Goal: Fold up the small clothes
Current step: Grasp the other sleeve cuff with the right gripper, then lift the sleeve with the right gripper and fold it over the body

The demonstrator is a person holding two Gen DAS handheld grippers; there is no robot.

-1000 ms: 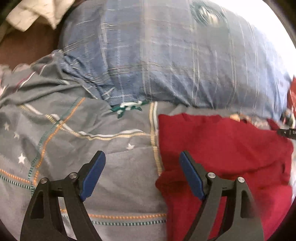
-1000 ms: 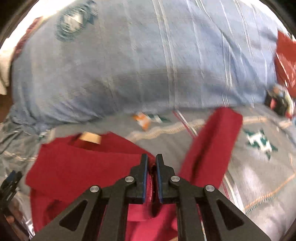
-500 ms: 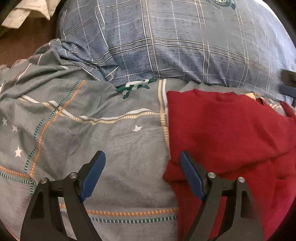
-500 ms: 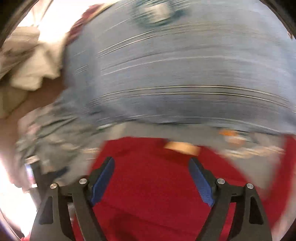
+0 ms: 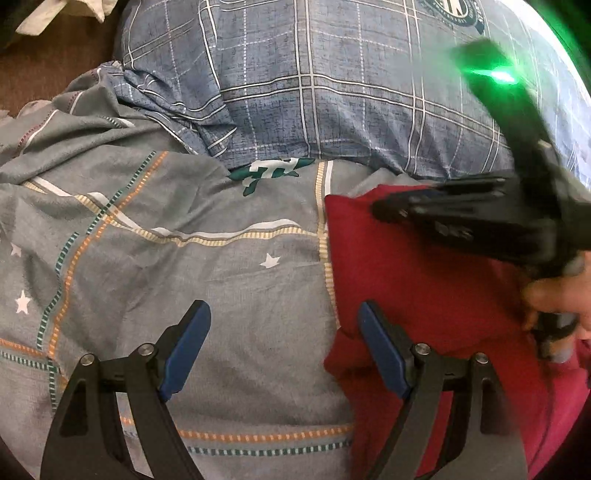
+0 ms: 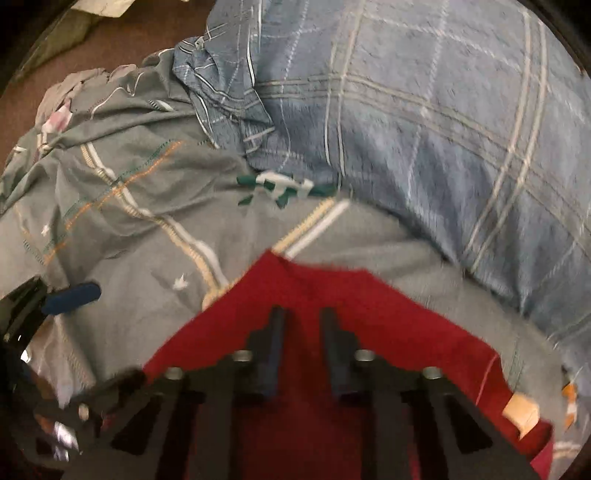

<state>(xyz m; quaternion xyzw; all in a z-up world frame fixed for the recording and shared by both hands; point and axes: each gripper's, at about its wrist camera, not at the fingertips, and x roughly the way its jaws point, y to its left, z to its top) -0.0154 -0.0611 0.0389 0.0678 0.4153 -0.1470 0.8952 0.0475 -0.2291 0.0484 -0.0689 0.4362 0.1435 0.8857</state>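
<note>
A dark red garment (image 5: 424, 295) lies folded on the bed, its left edge straight. My left gripper (image 5: 281, 306) is open low over the sheet, and its right finger (image 5: 373, 332) hangs over the garment's left edge. My right gripper (image 6: 303, 314) points at the garment's (image 6: 332, 295) far left corner. Its jaws are closing and almost together, and I see no fold of cloth pinched between them. From the left wrist view the right gripper (image 5: 380, 210) reaches in over the garment's top edge, held by a person's hand (image 5: 557, 295). A tan label (image 6: 521, 410) shows at the garment's right.
A grey bedsheet (image 5: 184, 258) with stripes and stars covers the bed. A blue plaid pillow (image 5: 332, 92) lies behind the garment. A brown floor with white cloth (image 5: 55, 14) shows at the top left. The left gripper's blue pad (image 6: 74, 295) is at the right view's left edge.
The right gripper let go of the red flap, opened wide, swung left across the garment and narrowed again. It now shows in the left wrist view. The left gripper stayed open in place.
</note>
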